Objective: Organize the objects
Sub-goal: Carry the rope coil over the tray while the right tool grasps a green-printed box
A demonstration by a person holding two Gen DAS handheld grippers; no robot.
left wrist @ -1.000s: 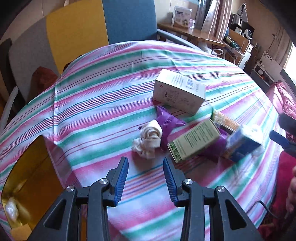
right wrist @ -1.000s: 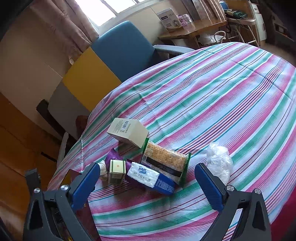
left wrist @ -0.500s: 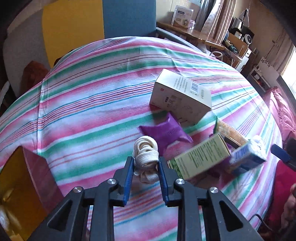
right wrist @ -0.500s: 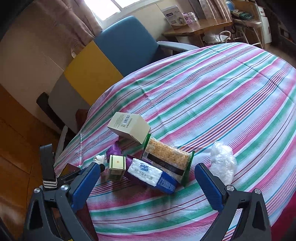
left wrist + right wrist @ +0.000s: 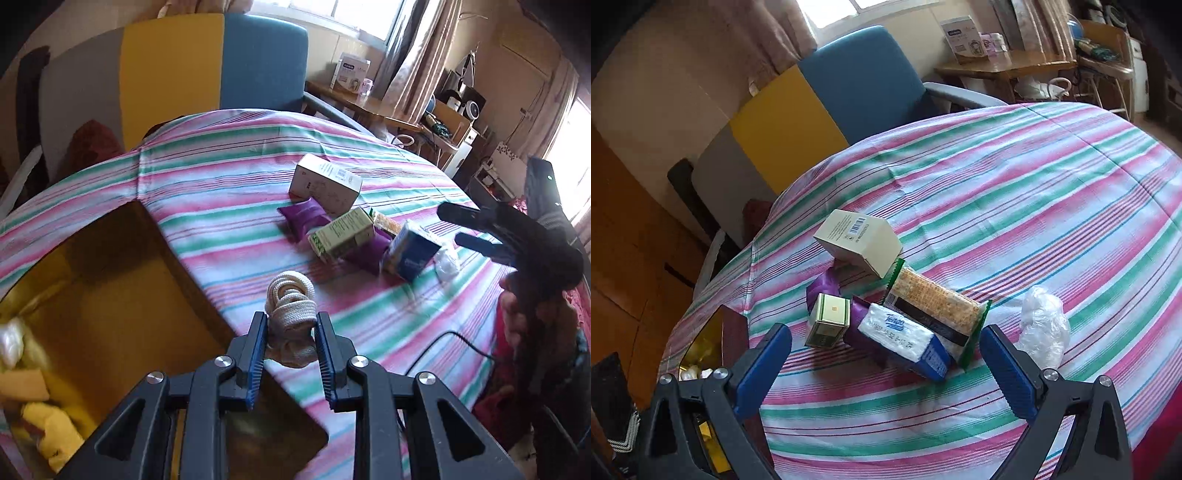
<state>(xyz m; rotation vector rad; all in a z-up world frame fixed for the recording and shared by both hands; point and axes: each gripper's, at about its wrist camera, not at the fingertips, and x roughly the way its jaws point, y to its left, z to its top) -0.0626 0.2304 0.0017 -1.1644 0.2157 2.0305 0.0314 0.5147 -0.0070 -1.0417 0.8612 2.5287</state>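
Currently my left gripper (image 5: 289,325) clamps the rope (image 5: 291,301), lifted beside the bin (image 5: 122,266), which already holds a few items. My right gripper (image 5: 886,354) hangs wide open over the pile: two boxes (image 5: 858,243), crackers (image 5: 934,302), tissues (image 5: 901,334), pouches (image 5: 303,218) and a bag (image 5: 1043,326) remain on the bench (image 5: 1034,184). I judge most sorting is left.
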